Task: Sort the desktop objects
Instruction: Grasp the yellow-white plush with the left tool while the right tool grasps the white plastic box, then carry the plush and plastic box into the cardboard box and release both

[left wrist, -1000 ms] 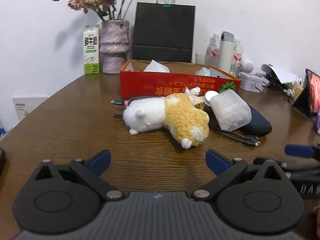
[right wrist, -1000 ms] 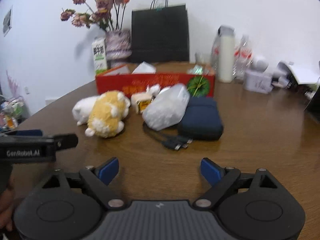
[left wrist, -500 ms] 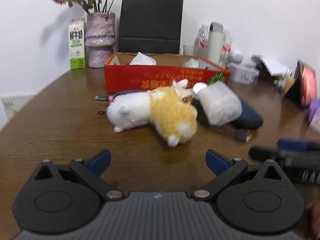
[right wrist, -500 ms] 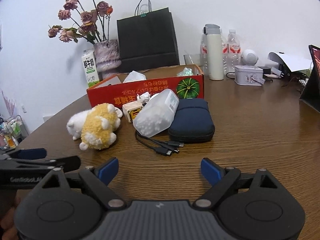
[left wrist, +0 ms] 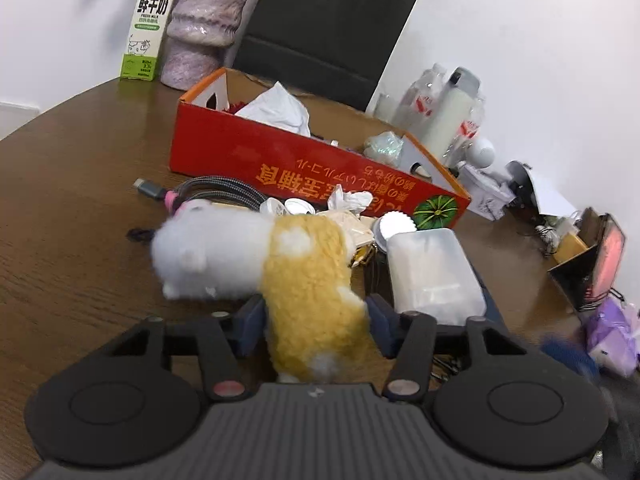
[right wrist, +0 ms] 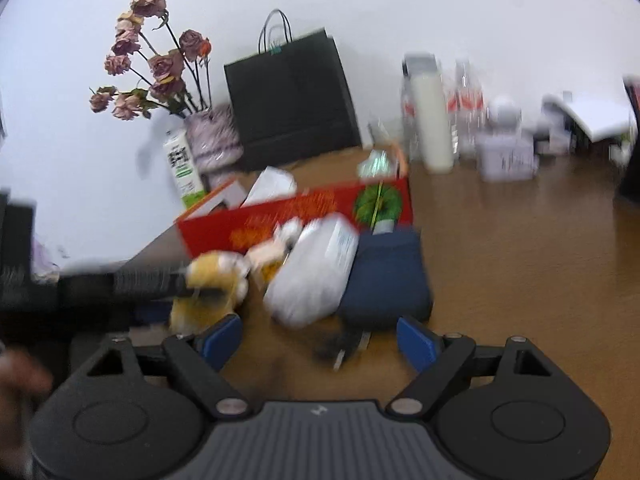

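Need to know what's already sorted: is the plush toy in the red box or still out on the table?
Out. The plush toy lies on the table in front of the red box, its yellow end between the left gripper fingers.

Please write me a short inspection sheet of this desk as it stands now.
Surface: brown wooden table, crowded.
Job's things: plush toy, translucent box, navy case, red carton.
Clutter: milk carton, vase, bottles.
Grippers: left gripper has just been closing, pads against the plush; right gripper open, empty.
Cables: braided cable.
Surroundings: black bag, white wall.
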